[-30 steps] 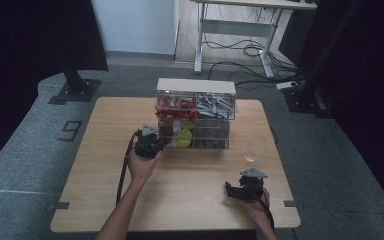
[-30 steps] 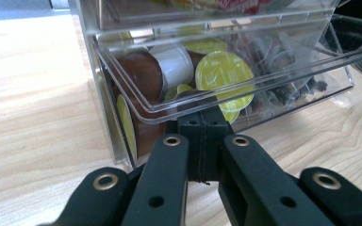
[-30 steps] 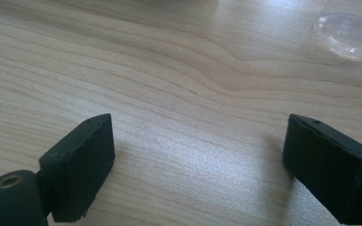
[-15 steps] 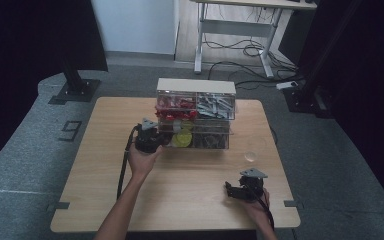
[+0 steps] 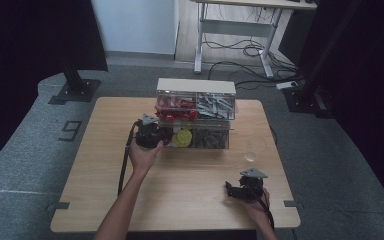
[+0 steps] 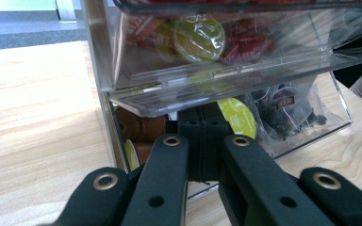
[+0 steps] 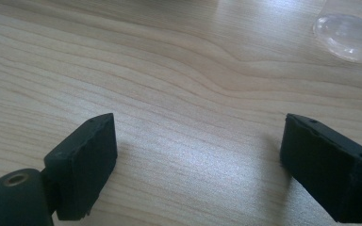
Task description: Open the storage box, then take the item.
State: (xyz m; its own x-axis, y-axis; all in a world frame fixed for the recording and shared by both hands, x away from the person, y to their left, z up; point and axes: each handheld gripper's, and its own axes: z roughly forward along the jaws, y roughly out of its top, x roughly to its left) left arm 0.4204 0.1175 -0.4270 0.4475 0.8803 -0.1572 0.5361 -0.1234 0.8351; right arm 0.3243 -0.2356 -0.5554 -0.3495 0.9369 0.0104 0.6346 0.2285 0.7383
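A clear plastic drawer cabinet (image 5: 196,87) stands at the back middle of the wooden table (image 5: 105,165). Its upper left drawer (image 6: 217,52) holds red and yellow items and juts out a little. The lower left drawer (image 6: 301,108) holds brown pieces, a yellow disc (image 6: 238,115) and dark packets. My left gripper (image 5: 160,137) is shut, its tips (image 6: 202,125) against the lower left drawer's front, under the upper drawer's lip. I cannot tell if anything is pinched between them. My right gripper (image 5: 229,189) rests open near the table's front right, over bare wood (image 7: 198,155).
A clear round lid (image 5: 251,156) lies on the table right of the cabinet, beyond my right gripper (image 7: 349,35). The upper right drawer (image 5: 215,105) holds grey parts. A desk frame and cables stand on the floor behind the table.
My left gripper has moved forward, closing in on the cabinet's lower left drawer. The right gripper has stayed where it was.
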